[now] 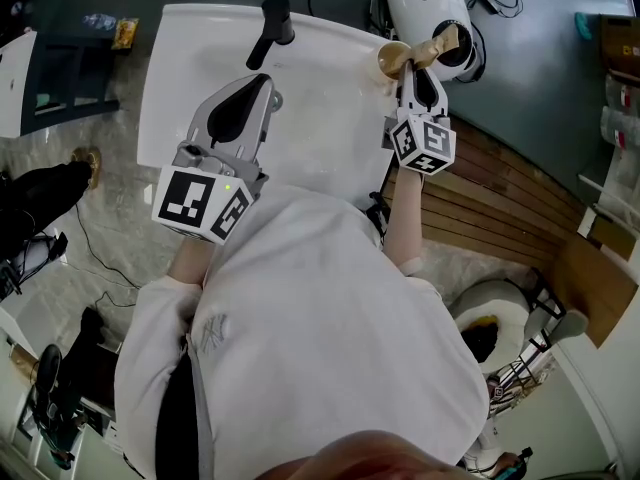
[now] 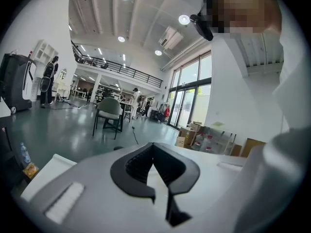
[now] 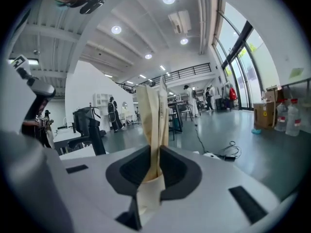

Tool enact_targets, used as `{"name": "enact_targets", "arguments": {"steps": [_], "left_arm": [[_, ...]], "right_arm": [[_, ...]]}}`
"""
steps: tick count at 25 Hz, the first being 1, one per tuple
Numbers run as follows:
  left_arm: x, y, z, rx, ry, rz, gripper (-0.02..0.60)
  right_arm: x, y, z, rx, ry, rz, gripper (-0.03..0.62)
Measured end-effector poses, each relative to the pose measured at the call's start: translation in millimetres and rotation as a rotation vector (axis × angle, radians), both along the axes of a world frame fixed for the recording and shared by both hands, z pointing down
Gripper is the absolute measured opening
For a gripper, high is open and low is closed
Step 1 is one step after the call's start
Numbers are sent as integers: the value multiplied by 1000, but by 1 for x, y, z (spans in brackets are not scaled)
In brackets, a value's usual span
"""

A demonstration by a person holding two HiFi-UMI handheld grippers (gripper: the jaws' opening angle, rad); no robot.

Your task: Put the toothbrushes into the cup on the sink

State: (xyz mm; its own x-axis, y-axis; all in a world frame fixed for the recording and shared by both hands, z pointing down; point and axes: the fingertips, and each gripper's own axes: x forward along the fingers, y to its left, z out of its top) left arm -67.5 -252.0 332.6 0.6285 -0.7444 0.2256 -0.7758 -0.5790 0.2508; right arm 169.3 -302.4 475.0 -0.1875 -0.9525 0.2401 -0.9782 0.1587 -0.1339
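**Wrapped toothbrushes being held beside the cup at the sink's far right corner**

The toothbrushes (image 1: 441, 44), wrapped in pale paper, are being pinched by the right hand-held gripper (image 1: 418, 68). In the right gripper view the bundle (image 3: 153, 113) is being squeezed between the two dark pads of the right hand-held gripper (image 3: 154, 152). It is standing up past the fingertips, and a loose tail of wrapping is hanging down toward the camera. How many brushes are in the bundle cannot be told.

In the head view the bundle is being carried at the far right corner of the white sink (image 1: 195, 68). It is lying just beside the tan cup (image 1: 390, 60), which is being kept on that corner's rim. The bundle's free end is being pointed away from the cup, out past the sink's right edge toward a white appliance (image 1: 425, 3) with cables. Whether the bundle is touching the cup cannot be told.

The left hand-held gripper (image 1: 265, 86) is being held over the sink's left half, on the near side of the black faucet (image 1: 272, 26) and well apart from the cup. In the left gripper view the pads of the left hand-held gripper (image 2: 153, 147) are being pressed together at their tips, with nothing between them.

A marker cube (image 1: 203, 205) is being carried at the rear of the left tool near the sink's near edge. A second marker cube (image 1: 422, 143) is being carried behind the right one.
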Motion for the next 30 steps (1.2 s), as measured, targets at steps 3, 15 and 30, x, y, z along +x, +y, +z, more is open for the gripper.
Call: {"name": "enact_targets", "arguments": {"steps": [3,15,30], "left_arm": [[1,0,0,1,3,3,-3],[1,4,-4,11,17,10,-3],[13,18,-16,31,62,62,-3]], "right_arm": [[-4,1,8,-30,30,-14,52],[-7,5,10,-96,-24,-46,116],[1,28,-23,-56,-52,-19,163]]}}
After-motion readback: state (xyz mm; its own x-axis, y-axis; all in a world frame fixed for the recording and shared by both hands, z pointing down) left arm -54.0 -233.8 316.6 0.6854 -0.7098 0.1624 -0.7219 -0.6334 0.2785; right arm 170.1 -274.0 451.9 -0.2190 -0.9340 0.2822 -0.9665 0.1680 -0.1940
